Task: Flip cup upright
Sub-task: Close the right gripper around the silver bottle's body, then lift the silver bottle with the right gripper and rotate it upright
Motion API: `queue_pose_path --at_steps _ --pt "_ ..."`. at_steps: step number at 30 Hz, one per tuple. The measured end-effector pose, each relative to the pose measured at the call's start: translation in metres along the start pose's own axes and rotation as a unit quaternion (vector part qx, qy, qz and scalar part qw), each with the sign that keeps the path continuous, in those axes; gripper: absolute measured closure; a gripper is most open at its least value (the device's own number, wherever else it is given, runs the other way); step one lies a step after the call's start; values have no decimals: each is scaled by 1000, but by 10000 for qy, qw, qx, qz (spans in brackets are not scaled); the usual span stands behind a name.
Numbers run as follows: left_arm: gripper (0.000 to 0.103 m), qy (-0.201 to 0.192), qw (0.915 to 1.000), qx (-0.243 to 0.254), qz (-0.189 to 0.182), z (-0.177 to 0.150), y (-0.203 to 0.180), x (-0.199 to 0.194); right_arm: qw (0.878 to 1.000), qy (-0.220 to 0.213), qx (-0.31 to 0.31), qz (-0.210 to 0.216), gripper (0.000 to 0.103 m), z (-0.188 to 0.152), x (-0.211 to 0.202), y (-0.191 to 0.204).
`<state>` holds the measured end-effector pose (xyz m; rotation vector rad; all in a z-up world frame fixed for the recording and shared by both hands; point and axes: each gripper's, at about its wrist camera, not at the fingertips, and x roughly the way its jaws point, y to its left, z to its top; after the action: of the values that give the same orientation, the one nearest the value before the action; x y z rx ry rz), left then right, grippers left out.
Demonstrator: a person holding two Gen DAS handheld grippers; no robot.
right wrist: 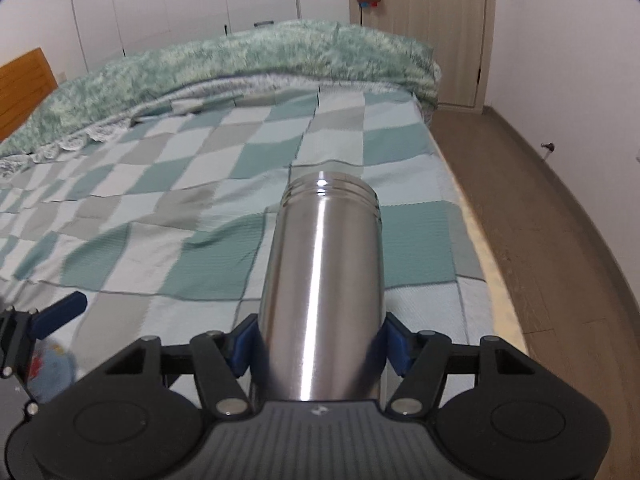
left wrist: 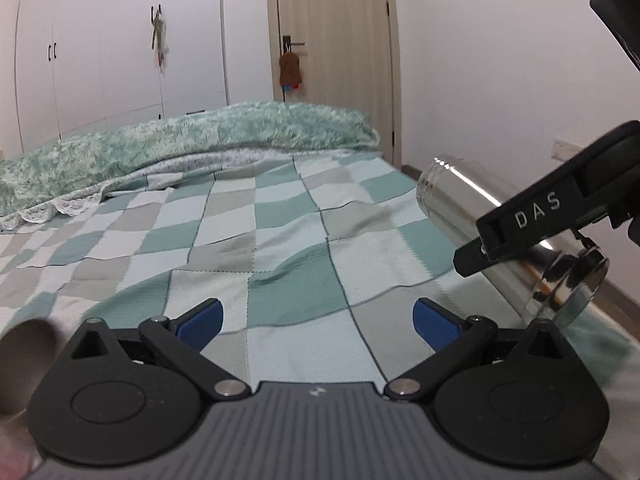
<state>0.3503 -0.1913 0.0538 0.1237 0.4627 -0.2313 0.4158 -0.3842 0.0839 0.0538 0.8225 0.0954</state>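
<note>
A shiny steel cup (right wrist: 324, 276) with a threaded mouth is gripped between the blue pads of my right gripper (right wrist: 320, 346), its mouth pointing away from me over the bed. In the left wrist view the cup (left wrist: 480, 208) hangs tilted at the right, mouth up-left, base down-right, clear of the bed, with my right gripper (left wrist: 520, 224) clamped across it. My left gripper (left wrist: 318, 322) is open and empty, low over the checked blanket. It shows at the left edge of the right wrist view (right wrist: 60, 312).
The bed carries a green, grey and white checked blanket (left wrist: 256, 240) with a fluffy green duvet (left wrist: 200, 136) heaped at the far side. The bed's right edge (right wrist: 476, 248) drops to a wooden floor (right wrist: 540, 220). Wardrobes and a door stand behind.
</note>
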Motion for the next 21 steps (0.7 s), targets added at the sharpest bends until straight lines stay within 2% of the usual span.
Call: queue_pose_path --at_steps 5,9,15,21 --pt "0 -110 9998 -147 -38 -12 5 -72 9997 -219 -41 109 40 -29 -65 26" --pt "0 -141 9996 -177 187 -32 18 -128 9992 -269 -123 257 40 -59 -101 55" --pt "0 56 9981 -296 544 -76 52 -184 9983 -76 -182 540 40 -114 -115 104" --pt "0 143 9953 -440 846 -107 94 -211 9965 210 -222 774 40 -162 -108 153"
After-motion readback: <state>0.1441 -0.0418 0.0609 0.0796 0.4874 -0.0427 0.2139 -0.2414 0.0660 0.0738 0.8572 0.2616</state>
